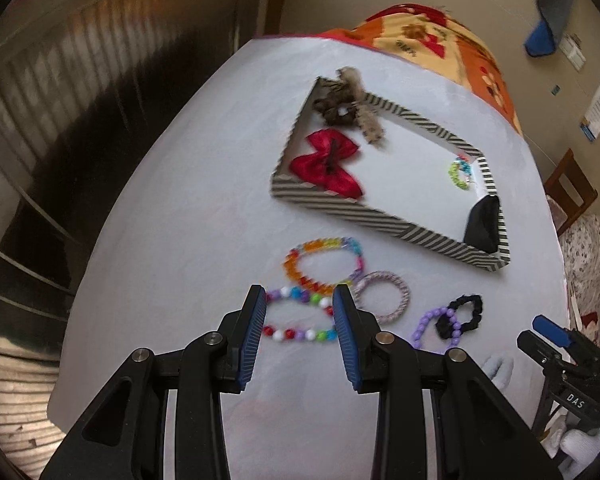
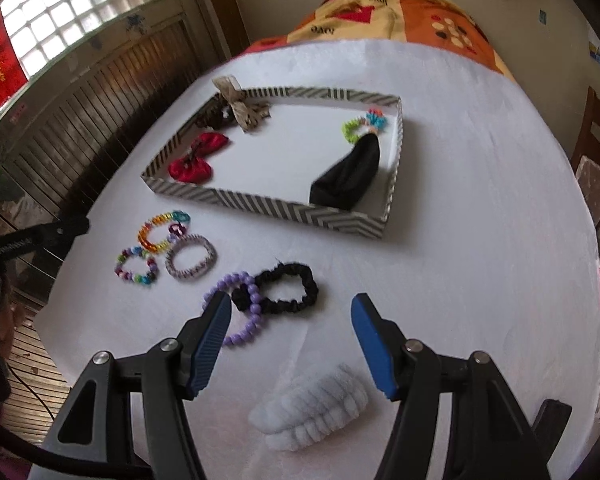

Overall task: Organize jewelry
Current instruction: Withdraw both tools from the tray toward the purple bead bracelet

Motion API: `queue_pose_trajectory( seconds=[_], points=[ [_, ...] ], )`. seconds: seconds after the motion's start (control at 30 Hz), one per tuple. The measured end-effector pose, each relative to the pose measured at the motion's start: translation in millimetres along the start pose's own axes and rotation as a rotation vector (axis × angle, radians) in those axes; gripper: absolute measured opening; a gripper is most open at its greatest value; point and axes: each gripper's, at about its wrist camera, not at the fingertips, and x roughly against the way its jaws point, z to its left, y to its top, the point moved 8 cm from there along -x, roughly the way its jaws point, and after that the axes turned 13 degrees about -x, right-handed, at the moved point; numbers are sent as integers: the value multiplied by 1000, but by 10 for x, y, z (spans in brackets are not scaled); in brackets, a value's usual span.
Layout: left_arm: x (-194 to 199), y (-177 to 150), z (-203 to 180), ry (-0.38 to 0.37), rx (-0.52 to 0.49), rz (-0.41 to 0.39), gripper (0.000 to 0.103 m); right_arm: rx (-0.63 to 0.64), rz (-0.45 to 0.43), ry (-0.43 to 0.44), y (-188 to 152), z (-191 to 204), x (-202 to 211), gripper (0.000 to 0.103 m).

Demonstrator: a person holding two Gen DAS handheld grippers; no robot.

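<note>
A striped tray on the white table holds a red bow, a brown scrunchie, a small bead bracelet and a black cloth. In front of the tray lie a rainbow bracelet, a multicolour bead bracelet, a striped ring, a purple bead bracelet and a black scrunchie. My left gripper is open over the multicolour bracelet. My right gripper is open and empty near the black scrunchie.
A white fluffy scrunchie lies between the right gripper's arms, near the front edge. A patterned blanket covers the far end. A chair stands at the right. The table drops off at the left edge.
</note>
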Motion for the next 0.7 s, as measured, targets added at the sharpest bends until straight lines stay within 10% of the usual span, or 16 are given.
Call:
queue_pose_trajectory(
  seconds=[0.37,0.7],
  points=[
    [-237,-250,306,-39,81,87,15,83,99,47,-183,273,-445,43],
    [-603,-296,255,16,11,144,15,72,171,39,-353,259,-599,42]
  ],
)
